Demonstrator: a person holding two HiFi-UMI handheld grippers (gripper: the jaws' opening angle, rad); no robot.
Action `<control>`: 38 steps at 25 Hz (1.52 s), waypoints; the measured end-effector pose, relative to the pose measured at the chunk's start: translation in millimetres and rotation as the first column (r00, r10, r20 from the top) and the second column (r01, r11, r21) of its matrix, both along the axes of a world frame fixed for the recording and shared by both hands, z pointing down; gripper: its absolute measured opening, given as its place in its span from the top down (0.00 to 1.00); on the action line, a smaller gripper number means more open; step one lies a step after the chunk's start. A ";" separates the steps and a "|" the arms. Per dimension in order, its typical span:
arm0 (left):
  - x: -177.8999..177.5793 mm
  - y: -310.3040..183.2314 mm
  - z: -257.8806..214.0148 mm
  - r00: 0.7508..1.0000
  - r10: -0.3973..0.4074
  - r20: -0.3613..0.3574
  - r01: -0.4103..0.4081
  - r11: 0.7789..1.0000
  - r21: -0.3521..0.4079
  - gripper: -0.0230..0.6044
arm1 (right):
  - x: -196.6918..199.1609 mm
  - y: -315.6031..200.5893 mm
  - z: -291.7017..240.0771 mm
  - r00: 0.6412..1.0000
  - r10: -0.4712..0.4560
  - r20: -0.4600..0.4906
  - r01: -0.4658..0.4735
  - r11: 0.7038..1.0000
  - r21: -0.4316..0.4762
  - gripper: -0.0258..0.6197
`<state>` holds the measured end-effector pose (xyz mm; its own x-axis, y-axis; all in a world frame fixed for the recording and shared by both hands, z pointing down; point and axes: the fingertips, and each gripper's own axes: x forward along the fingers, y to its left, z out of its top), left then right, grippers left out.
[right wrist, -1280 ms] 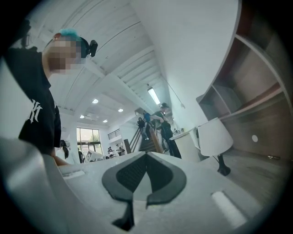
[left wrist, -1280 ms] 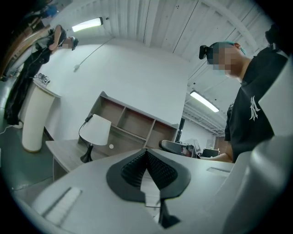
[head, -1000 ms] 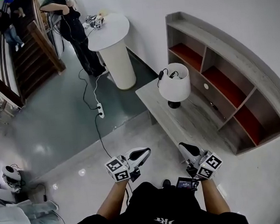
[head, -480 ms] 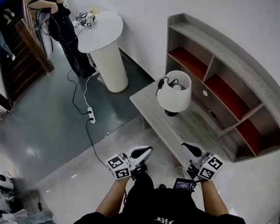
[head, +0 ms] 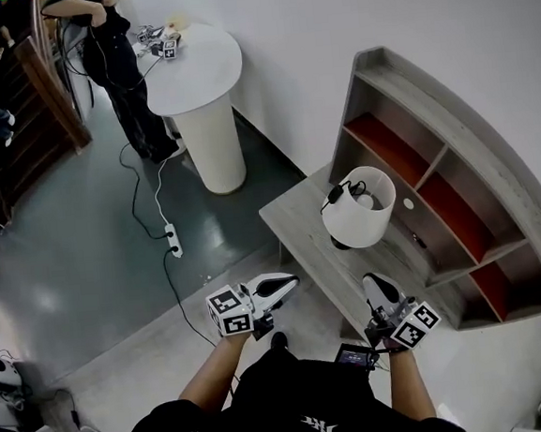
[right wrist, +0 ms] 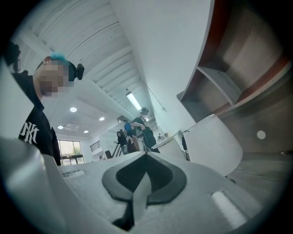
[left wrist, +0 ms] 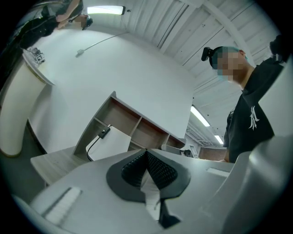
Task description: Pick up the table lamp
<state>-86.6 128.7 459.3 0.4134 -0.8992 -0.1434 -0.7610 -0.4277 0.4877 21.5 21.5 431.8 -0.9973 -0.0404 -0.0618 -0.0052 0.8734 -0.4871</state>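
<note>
The table lamp [head: 359,208], a white drum shade on a dark base with a black cord over its top, stands on a low grey wooden bench [head: 300,227] in the head view. The lamp shade [left wrist: 110,144] shows just past the left jaws, and the lamp shade [right wrist: 213,144] shows again to the right of the right jaws. My left gripper [head: 290,280] is shut and empty, left of and below the lamp. My right gripper [head: 374,279] is shut and empty, just short of the lamp's base. Neither touches the lamp.
A grey shelf unit [head: 455,175] with red-lined compartments stands against the wall behind the bench. A white pedestal table [head: 198,85] stands farther back with a person [head: 115,55] beside it. A power strip and cable [head: 171,240] lie on the floor. Stairs [head: 6,102] rise at far left.
Both grippers have come closer to the bench and lamp. The right one now reaches over the bench's near edge; the lamp sits lower and nearer in the head view.
</note>
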 end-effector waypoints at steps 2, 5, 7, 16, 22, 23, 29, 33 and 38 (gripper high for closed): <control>-16.3 -2.0 -1.2 1.000 0.011 -0.006 -0.011 1.000 -0.002 0.96 | -9.5 -4.7 0.6 1.000 0.029 -0.009 -0.029 1.000 0.004 0.96; -36.2 -6.8 2.7 0.999 0.035 -0.017 -0.035 0.999 0.000 0.96 | -18.0 -13.7 3.1 0.997 0.080 -0.017 -0.080 0.997 -0.004 0.96; -48.2 -12.2 8.5 0.998 0.050 -0.028 -0.050 0.999 -0.001 0.96 | -20.7 -18.8 3.9 0.994 0.106 -0.014 -0.107 0.994 -0.026 0.96; -80.0 -47.7 29.5 0.987 0.095 -0.129 -0.103 0.993 -0.061 0.96 | -16.6 -50.4 12.1 0.979 0.200 -0.049 -0.202 0.978 -0.046 0.96; -90.9 -94.0 34.4 0.988 0.109 -0.112 -0.121 0.987 -0.108 0.96 | 3.6 -94.0 26.5 0.965 0.260 -0.034 -0.262 0.962 -0.073 0.96; -92.5 -102.7 34.2 0.987 0.113 -0.110 -0.126 0.985 -0.115 0.96 | 6.3 -101.7 28.9 0.963 0.267 -0.033 -0.268 0.960 -0.078 0.95; -114.2 -146.4 35.3 0.984 0.117 -0.134 -0.134 0.983 -0.127 0.96 | 16.6 -144.8 33.9 0.951 0.310 0.003 -0.309 0.946 -0.100 0.93; -124.1 -173.1 40.5 0.984 0.134 -0.115 -0.152 0.975 -0.164 0.96 | 16.5 -166.1 42.1 0.953 0.304 0.008 -0.301 0.945 -0.127 0.89; -128.9 -199.5 48.1 0.975 0.182 -0.126 -0.206 0.955 -0.216 0.96 | 16.0 -179.5 62.7 0.956 0.291 0.015 -0.280 0.930 -0.237 0.86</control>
